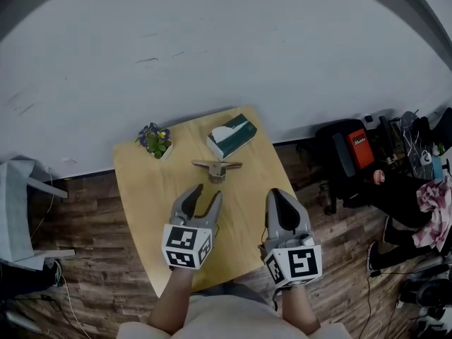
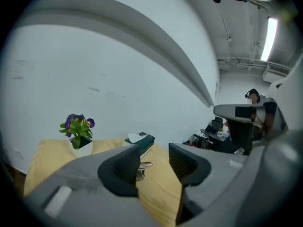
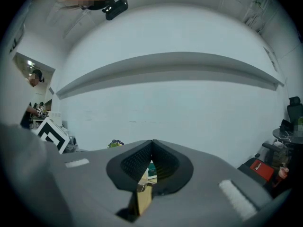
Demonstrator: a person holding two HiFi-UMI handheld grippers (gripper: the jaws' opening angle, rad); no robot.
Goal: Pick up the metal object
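The metal object (image 1: 217, 167) lies flat on the small wooden table (image 1: 145, 189), between the tissue box and my grippers. My left gripper (image 1: 207, 191) hovers just short of it, open, with nothing between its jaws. In the left gripper view the metal object (image 2: 145, 165) shows through the gap of the left gripper (image 2: 154, 162), further along the tabletop. My right gripper (image 1: 277, 193) hangs over the table's right edge, shut and empty. In the right gripper view the tips of the right gripper (image 3: 152, 143) meet, and a sliver of the metal object (image 3: 142, 187) shows below them.
A green and white tissue box (image 1: 231, 135) sits at the table's far right corner and a small potted plant (image 1: 155, 140) at its far left. A grey chair (image 1: 18, 210) stands to the left. Black bags and clutter (image 1: 353, 154) fill the floor to the right.
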